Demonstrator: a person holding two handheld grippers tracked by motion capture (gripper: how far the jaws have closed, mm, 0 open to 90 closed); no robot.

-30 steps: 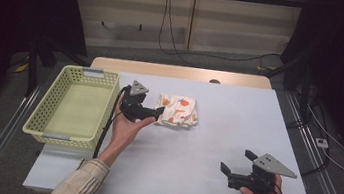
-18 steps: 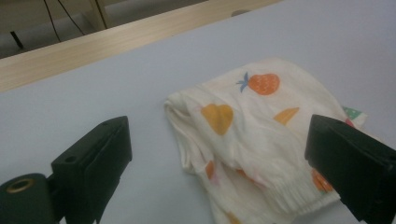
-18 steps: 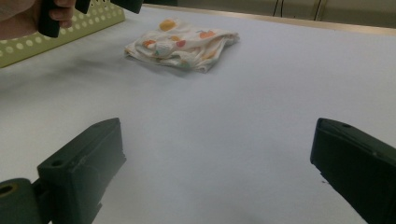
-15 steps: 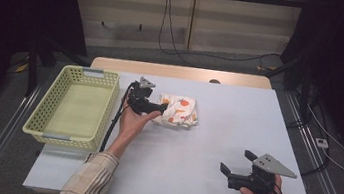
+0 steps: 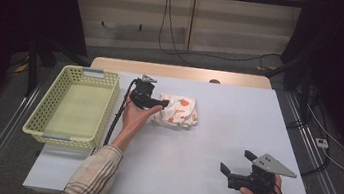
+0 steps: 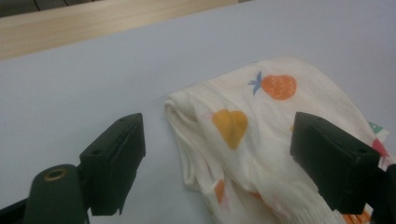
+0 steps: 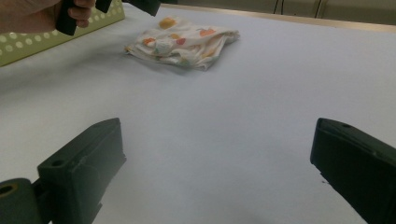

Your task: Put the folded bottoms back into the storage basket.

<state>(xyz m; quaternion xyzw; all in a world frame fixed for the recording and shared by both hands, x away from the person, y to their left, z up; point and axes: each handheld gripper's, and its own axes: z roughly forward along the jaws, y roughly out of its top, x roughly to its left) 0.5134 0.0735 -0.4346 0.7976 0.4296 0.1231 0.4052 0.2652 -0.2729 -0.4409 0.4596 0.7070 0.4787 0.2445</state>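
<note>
From above, the left gripper (image 5: 159, 104) sits at the cloth's (image 5: 178, 112) left edge, beside the basket (image 5: 38, 120); the right gripper (image 5: 235, 169) rests apart, open; the left gripper view shows jaws just narrowing, straddling the cloth (image 6: 261, 140) unpinched; the right gripper view shows wide jaws, cloth (image 7: 182, 42) far off.

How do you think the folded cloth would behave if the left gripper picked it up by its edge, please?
The cloth would probably droop and unfold, since its soft layers lie loosely stacked. It looks light: thin fabric, lying flat on the table. It should not roll or slip much; pushed, it would likely bunch up instead.
</note>
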